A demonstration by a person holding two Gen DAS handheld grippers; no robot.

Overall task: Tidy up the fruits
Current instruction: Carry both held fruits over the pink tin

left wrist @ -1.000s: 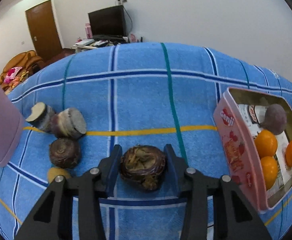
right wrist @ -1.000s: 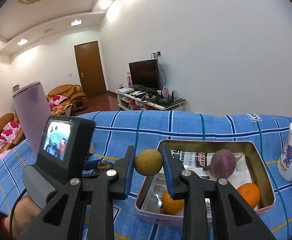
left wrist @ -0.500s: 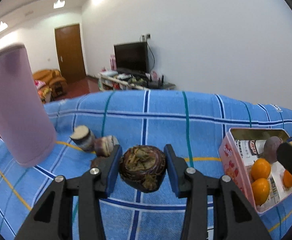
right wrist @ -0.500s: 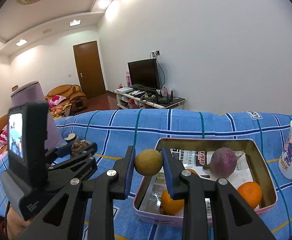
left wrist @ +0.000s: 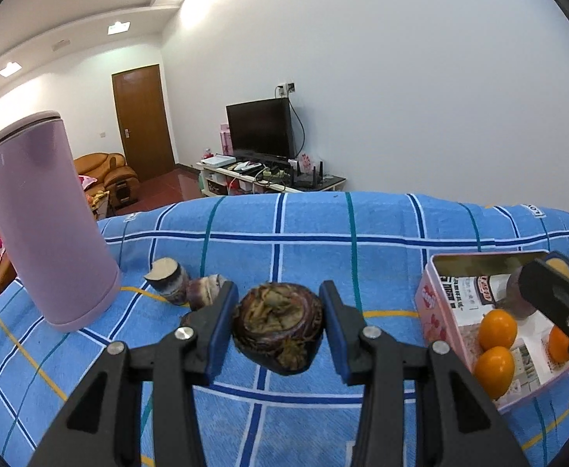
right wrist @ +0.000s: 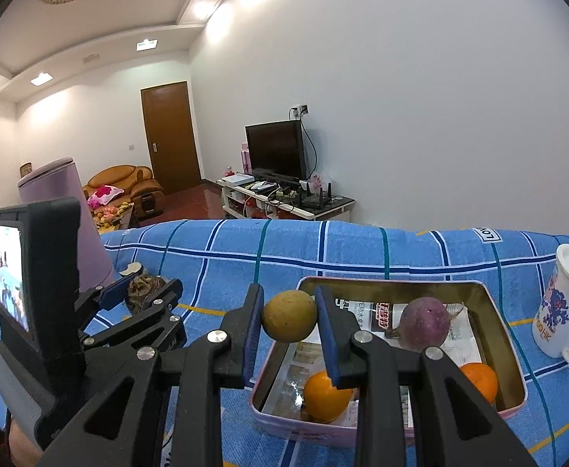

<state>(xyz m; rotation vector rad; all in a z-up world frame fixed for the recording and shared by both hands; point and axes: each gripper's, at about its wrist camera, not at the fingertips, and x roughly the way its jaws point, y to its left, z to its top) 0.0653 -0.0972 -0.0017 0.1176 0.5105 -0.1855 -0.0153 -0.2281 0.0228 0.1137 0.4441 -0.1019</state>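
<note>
A: Two grippers over one wide surface: a blue checked cloth (left wrist: pixel 304 241) spread across the counter. What is the biggest thing standing on it?

B: The tall lilac tumbler (left wrist: pixel 47 218), upright at the far left. After that comes the pink tin (right wrist: pixel 510 350), a shallow rectangular box lined with printed paper, on the right side of the cloth.

A: What lies inside the tin?

B: A purple round fruit (right wrist: pixel 424 323) near the back wall, and oranges (left wrist: pixel 496 329) toward the front; the left wrist view shows three of them. A white mug (right wrist: pixel 564 303) with a blue print stands just beside the tin's right edge, outside it.

A: And the left gripper (left wrist: pixel 278 325)?

B: Its jaws are clamped on a dark brown, wrinkled fruit (left wrist: pixel 276 327), blue pads pressing both sides, held up off the cloth, left of the tin.

A: The right gripper (right wrist: pixel 289 317)?

B: Closed tight on a small yellow-green fruit (right wrist: pixel 289 315), which hangs above the tin's near left corner, not touching the tin or the orange below it.

A: Anything loose on the cloth?

B: Two cut root pieces (left wrist: pixel 171 278) lie side by side between the tumbler and the left gripper, pale cut faces showing. A dark lump just behind the left finger is mostly hidden; I cannot tell what it is.
</note>
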